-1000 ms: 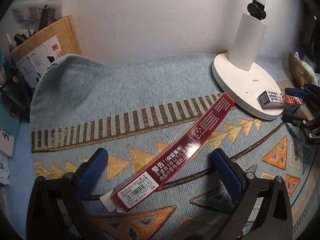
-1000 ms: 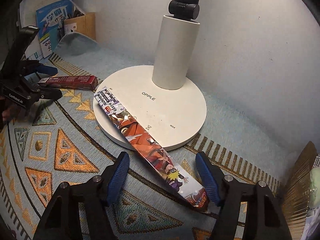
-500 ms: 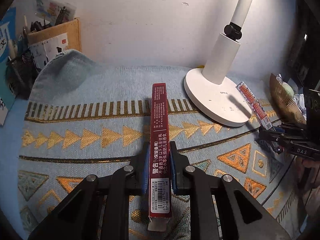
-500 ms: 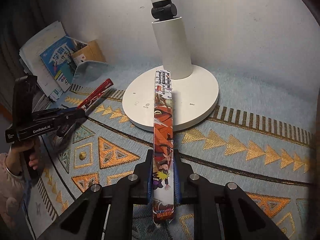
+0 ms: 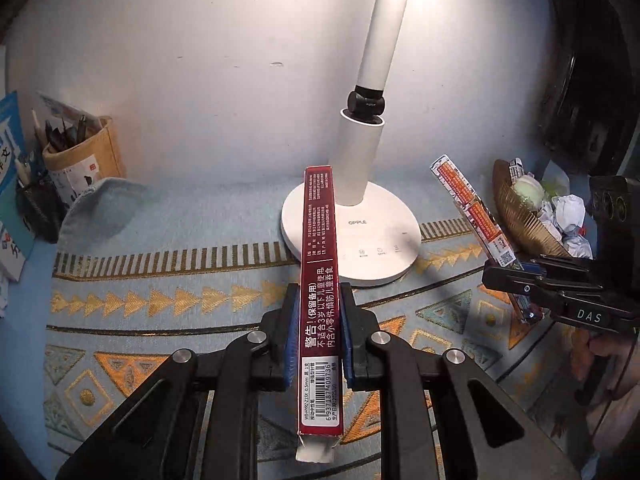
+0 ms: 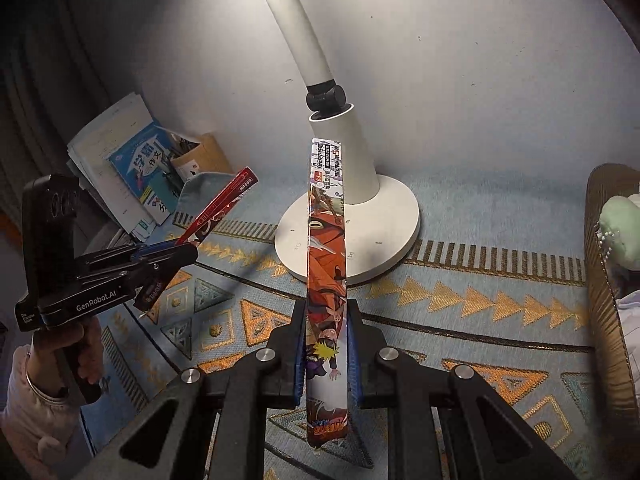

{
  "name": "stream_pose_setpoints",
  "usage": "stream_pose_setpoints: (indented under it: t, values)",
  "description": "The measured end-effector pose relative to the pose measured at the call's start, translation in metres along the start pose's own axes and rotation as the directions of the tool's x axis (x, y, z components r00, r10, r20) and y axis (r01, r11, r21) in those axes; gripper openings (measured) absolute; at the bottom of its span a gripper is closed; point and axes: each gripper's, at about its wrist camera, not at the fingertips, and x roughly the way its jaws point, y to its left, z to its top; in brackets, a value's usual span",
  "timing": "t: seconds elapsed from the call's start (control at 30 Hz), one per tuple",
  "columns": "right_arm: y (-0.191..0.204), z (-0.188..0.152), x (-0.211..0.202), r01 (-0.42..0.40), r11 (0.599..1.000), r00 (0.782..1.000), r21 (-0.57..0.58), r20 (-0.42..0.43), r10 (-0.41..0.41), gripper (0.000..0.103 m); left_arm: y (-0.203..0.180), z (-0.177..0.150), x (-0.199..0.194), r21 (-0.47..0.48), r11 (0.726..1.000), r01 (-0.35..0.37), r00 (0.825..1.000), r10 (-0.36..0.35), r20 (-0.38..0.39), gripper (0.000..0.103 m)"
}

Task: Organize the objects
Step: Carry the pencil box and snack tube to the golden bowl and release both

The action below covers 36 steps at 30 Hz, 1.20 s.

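Note:
My left gripper [image 5: 319, 300] is shut on a long dark red pen box [image 5: 319, 264] printed with white text and a barcode. The box is lifted off the patterned mat and points away toward the lamp. My right gripper [image 6: 326, 316] is shut on a long orange cartoon-printed pen box [image 6: 326, 264], also held in the air. In the left wrist view the right gripper [image 5: 520, 276] shows at the right with its box [image 5: 468, 204] slanting up. The left gripper [image 6: 168, 256] appears at the left of the right wrist view with the red box [image 6: 224, 200].
A white desk lamp [image 5: 356, 236] stands on the blue patterned mat [image 5: 160, 280] by the wall. A brown pen holder [image 5: 80, 160] and books [image 6: 136, 168] sit at the left. A gold dish [image 5: 520, 216] with crumpled paper lies at the right. A hand [image 6: 52, 380] holds the left gripper.
Both grippers closed on their boxes, which lay on the mat and the lamp base a second ago. Both boxes have since risen off the surface and now stick out forward.

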Motion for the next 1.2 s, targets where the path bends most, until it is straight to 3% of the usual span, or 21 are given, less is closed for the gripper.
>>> stream_pose_setpoints:
  t: [0.13, 0.3, 0.43, 0.6, 0.83, 1.0, 1.2]
  values:
    - [-0.008, 0.005, -0.035, -0.028, 0.999, 0.998, 0.034, 0.058, 0.026, 0.017, -0.029, 0.011, -0.01, -0.003, 0.999, 0.035, 0.999, -0.035, 0.028, 0.014]
    - [-0.016, 0.016, -0.084, -0.038, 0.997, 0.99, 0.06, 0.136, 0.029, 0.017, -0.064, 0.036, -0.023, -0.073, 0.988, 0.139, 0.987, -0.132, 0.088, 0.014]
    - [-0.036, 0.02, -0.122, 0.008, 0.997, 0.983, 0.082, 0.184, -0.023, 0.017, -0.111, 0.058, -0.026, -0.025, 0.984, 0.176, 0.979, -0.173, 0.108, 0.014]
    - [-0.087, 0.015, -0.168, 0.051, 0.977, 0.969, 0.208, 0.227, -0.099, 0.017, -0.167, 0.078, -0.02, 0.038, 0.972, 0.232, 0.967, -0.235, 0.103, 0.014]
    - [-0.162, -0.005, -0.217, 0.139, 0.911, 0.938, 0.389, 0.243, -0.247, 0.017, -0.228, 0.101, 0.014, 0.055, 0.954, 0.296, 0.953, -0.299, 0.057, 0.014]
    - [-0.204, -0.024, -0.237, 0.226, 0.828, 0.899, 0.514, 0.218, -0.38, 0.017, -0.256, 0.102, 0.051, 0.062, 0.953, 0.296, 0.955, -0.296, -0.009, 0.014]
    - [-0.227, -0.039, -0.226, 0.189, 0.774, 0.91, 0.604, 0.189, -0.369, 0.017, -0.265, 0.101, 0.092, 0.056, 0.962, 0.267, 0.962, -0.262, -0.078, 0.014]
